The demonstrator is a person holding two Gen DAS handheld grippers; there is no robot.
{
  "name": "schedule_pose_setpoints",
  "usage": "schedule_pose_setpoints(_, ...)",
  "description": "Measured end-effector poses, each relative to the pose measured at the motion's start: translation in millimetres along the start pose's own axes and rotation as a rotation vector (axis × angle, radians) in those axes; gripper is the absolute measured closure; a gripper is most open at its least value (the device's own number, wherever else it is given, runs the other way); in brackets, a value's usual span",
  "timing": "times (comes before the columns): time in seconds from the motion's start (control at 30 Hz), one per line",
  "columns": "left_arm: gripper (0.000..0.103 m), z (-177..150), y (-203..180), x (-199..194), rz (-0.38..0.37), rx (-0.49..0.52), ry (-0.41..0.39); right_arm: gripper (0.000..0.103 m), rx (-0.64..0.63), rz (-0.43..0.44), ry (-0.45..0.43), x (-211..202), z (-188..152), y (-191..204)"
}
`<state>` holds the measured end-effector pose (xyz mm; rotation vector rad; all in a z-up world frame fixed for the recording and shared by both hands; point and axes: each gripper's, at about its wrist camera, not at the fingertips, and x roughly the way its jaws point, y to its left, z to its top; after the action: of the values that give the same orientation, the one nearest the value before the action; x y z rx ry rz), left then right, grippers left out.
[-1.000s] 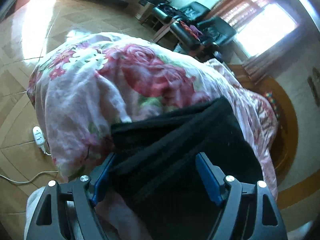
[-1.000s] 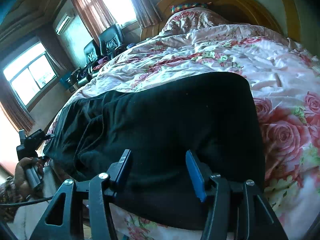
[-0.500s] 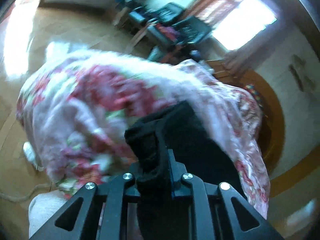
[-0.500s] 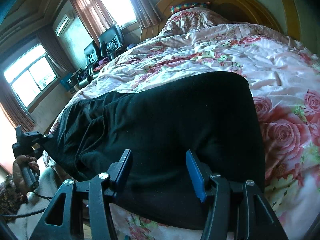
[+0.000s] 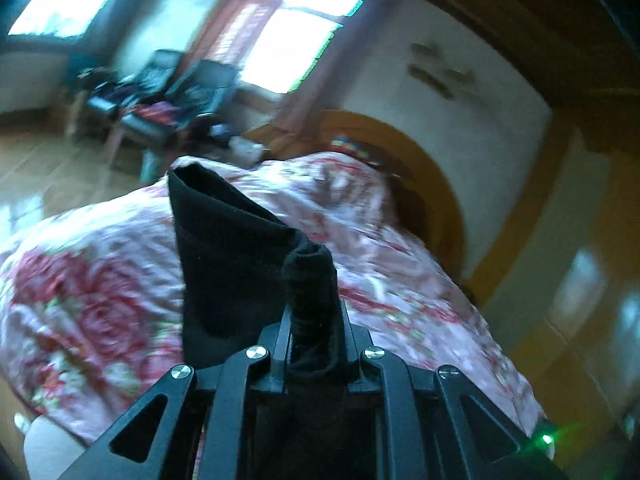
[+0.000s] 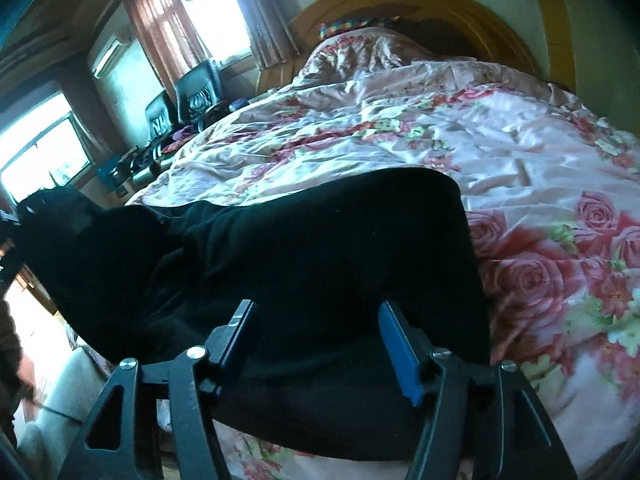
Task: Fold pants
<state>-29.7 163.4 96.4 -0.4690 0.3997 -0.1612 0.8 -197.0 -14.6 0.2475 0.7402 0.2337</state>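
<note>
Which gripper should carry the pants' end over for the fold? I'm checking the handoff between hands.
Left. The left gripper is already shut on a bunched end of the black pants, lifted off the floral quilt. The right gripper is open over the cloth, its jaws just widened.

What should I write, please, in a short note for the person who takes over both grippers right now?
Left gripper: shut on one end of the black pants, lifted off the flowered blanket.
Right gripper: open, its jaws have just been opening wider; it sits low over the other end of the pants, which lies flat on the blanket, not gripped.
Done: one end picked up.
Left: carry the lifted end across to the other end, lay it down, smooth the fold.
</note>
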Motion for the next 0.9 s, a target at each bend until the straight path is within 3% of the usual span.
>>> schedule_pose_setpoints(0.13,0.088,-6.8,-38.2,-0.9,-0.093,0.093,0.025,0.039,0.004,0.006,-0.002,-2.0,1.1,-0.4)
schedule_pose_setpoints(0.37,0.088,-26.1,-83.2,16.1,-0.22,0.172,0.114,0.039,0.058,0.042,0.001,-3.0,2.6,-8.0)
schedule_pose_setpoints(0.9,0.088,-82.2,-127.4,47.1,-0.345,0.282,0.331,0.039,0.092,0.077,0.024,-4.1,9.2,-15.7)
